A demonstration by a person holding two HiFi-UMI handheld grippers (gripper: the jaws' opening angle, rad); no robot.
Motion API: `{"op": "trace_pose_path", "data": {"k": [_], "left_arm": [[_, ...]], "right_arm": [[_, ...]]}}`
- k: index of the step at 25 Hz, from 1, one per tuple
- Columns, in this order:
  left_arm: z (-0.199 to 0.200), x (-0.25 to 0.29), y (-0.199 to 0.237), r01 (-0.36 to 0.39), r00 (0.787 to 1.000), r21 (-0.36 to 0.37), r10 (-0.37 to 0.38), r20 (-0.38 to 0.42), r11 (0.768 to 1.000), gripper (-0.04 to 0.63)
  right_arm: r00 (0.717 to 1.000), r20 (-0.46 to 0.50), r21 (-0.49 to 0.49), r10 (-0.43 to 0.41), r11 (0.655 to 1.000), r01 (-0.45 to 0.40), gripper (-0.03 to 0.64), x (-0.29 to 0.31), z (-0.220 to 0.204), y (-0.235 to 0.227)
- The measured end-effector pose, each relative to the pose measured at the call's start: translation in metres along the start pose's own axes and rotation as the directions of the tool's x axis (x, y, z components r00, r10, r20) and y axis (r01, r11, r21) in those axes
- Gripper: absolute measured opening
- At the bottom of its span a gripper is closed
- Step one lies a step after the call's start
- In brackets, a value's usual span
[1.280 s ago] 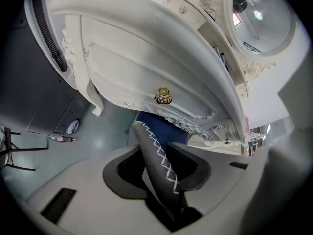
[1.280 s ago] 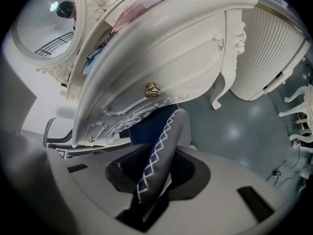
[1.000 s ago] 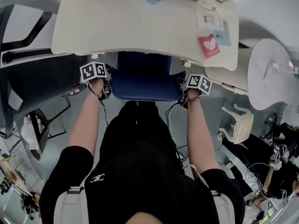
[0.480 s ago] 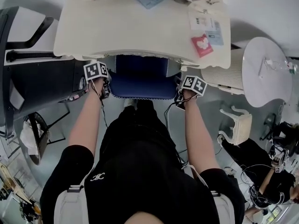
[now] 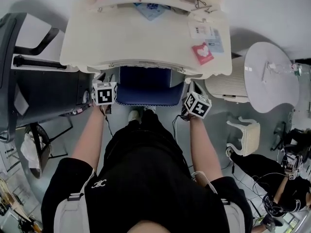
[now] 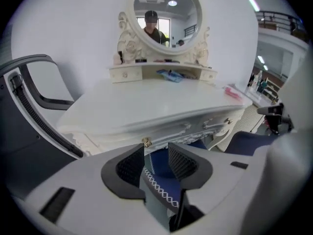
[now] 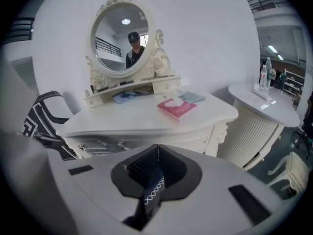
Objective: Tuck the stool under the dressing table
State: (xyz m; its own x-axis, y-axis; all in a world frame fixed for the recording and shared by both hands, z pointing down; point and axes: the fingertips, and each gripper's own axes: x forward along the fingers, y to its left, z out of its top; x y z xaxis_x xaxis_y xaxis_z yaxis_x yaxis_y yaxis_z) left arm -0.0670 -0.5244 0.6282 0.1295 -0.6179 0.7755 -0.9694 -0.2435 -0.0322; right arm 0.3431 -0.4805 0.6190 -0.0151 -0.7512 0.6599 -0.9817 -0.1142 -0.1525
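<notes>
Head view: the stool (image 5: 146, 87) sits largely beneath the dressing table (image 5: 141, 38). The left gripper (image 5: 104, 95) and right gripper (image 5: 196, 106) have lifted clear of its seat. Left gripper view: jaws just opened wide, gripping nothing. Right gripper view: jaws just closed together, empty. Tucking appears complete.

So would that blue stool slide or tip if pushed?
Likely slides: the stool looks low and wide on a smooth floor. Its padded seat probably gives slightly under pressure. Its legs are out of sight below the dressing table, so its weight is hard to judge.
</notes>
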Motion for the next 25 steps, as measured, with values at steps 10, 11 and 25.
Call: {"op": "trace_pose_path", "data": {"k": [10, 11, 25], "left_arm": [[0.107, -0.074, -0.043, 0.126, 0.949, -0.041, -0.109, 0.297, 0.991, 0.006], [0.118, -0.082, -0.047, 0.132, 0.94, -0.028, -0.116, 0.321, 0.991, 0.006], [0.225, -0.171, -0.056, 0.101, 0.851, 0.033, -0.103, 0.516, 0.994, 0.006]], "right_arm": [[0.924, 0.317, -0.156, 0.214, 0.973, -0.172, 0.008, -0.06, 0.114, 0.098], [0.908, 0.35, -0.17, 0.23, 0.969, -0.18, 0.008, -0.068, 0.128, 0.108], [0.802, 0.521, -0.292, 0.292, 0.944, -0.154, 0.008, -0.148, 0.237, 0.175]]}}
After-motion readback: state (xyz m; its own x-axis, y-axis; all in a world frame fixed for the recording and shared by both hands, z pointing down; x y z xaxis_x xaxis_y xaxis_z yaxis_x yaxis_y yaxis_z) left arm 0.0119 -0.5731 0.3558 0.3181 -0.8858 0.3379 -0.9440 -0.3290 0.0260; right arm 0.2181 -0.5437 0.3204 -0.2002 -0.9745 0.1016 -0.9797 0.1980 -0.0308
